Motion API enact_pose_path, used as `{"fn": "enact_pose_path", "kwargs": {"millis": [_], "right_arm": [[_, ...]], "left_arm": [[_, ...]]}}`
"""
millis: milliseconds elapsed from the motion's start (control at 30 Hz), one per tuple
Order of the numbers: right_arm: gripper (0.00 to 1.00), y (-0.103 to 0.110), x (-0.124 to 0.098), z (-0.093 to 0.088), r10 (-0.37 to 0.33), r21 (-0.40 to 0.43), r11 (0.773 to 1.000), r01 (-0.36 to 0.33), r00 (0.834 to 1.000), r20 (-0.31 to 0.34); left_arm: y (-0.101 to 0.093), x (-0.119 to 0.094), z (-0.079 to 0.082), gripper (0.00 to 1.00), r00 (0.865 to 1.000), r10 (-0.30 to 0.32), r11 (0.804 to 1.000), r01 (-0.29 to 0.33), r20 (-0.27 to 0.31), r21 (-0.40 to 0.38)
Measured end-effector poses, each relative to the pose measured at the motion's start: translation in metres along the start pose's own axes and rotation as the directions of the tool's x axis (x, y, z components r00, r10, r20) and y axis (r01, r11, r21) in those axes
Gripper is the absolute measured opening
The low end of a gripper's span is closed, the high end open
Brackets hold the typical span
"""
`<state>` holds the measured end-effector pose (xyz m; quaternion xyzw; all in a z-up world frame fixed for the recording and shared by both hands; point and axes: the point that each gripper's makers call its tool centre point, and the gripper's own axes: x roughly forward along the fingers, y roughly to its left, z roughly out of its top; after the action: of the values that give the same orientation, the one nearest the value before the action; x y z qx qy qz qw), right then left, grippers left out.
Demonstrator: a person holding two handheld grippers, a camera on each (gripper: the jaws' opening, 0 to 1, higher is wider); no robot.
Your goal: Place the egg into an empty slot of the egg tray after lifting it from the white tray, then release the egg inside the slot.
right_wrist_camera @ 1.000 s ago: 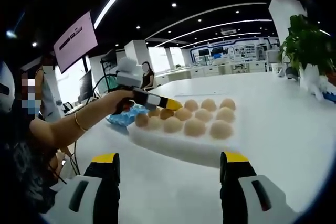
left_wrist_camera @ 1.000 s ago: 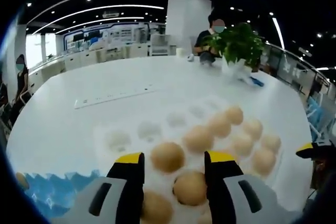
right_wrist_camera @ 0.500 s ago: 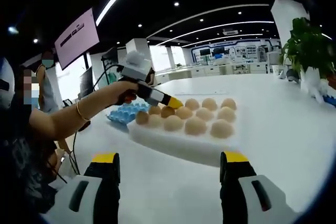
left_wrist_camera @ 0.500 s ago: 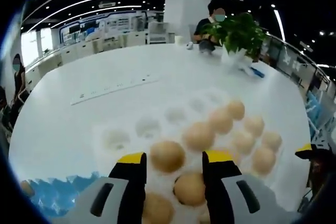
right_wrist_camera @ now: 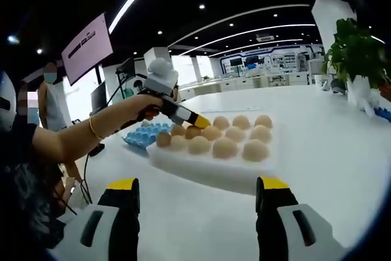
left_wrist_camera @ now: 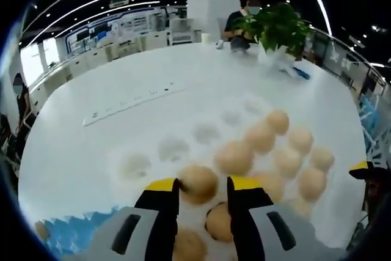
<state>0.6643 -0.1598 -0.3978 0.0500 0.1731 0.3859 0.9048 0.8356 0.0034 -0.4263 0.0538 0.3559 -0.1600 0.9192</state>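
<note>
Broad, smooth white desk point(left_wrist_camera: 79, 145). On it, one white foam tray point(right_wrist_camera: 208, 166), moulded round hollows, four empty along its left row in the left gripper view. Eleven tan eggs countable in the right gripper view. Blue egg tray point(right_wrist_camera: 142, 136) beyond, at the far left. Left gripper point(left_wrist_camera: 200, 186), yellow-tipped fingers closed against one tan egg point(left_wrist_camera: 198, 181) in its hollow. Right gripper point(right_wrist_camera: 198, 189), fingers spread wide, holding nothing.

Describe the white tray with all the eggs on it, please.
The white tray is a thick, foam-like white slab lying flat on the white table. Round hollows dimple its top: brown eggs sit in many, while a row stands empty. The left gripper reaches over its near end, jaws on either side of one egg. A blue egg tray lies beside it.
</note>
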Motion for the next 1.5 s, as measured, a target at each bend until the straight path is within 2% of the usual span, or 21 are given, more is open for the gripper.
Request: {"fn": "enact_pose_path", "kwargs": {"millis": [267,433,600,700,1067,1500], "right_arm": [[0.80,-0.006,-0.003,0.000,-0.017,0.005,1.000,0.017,1.000,0.003],[0.80,-0.006,-0.001,-0.003,-0.017,0.014,1.000,0.017,1.000,0.000],[0.80,-0.004,0.003,-0.004,-0.008,0.013,1.000,0.008,1.000,-0.008],[0.80,-0.004,0.004,-0.005,-0.007,0.012,1.000,0.007,1.000,-0.014],[0.79,-0.006,0.002,-0.003,-0.014,0.012,1.000,0.014,1.000,-0.012],[0.79,0.001,0.004,0.002,0.000,-0.007,1.000,0.000,1.000,-0.001]], "left_arm": [[0.003,0.002,0.000,0.30,1.000,0.009,1.000,-0.008,0.012,-0.017],[0.001,0.003,-0.001,0.30,1.000,0.016,1.000,-0.016,-0.014,-0.006],[0.001,0.002,-0.001,0.29,1.000,0.010,1.000,-0.010,-0.012,-0.001],[0.003,0.002,0.000,0.25,0.999,0.034,0.999,-0.034,0.015,0.009],[0.007,-0.003,0.001,0.24,0.999,0.023,1.000,-0.022,0.047,-0.003],[0.010,-0.017,0.010,0.24,0.996,0.001,1.000,0.001,0.091,-0.018]]}}
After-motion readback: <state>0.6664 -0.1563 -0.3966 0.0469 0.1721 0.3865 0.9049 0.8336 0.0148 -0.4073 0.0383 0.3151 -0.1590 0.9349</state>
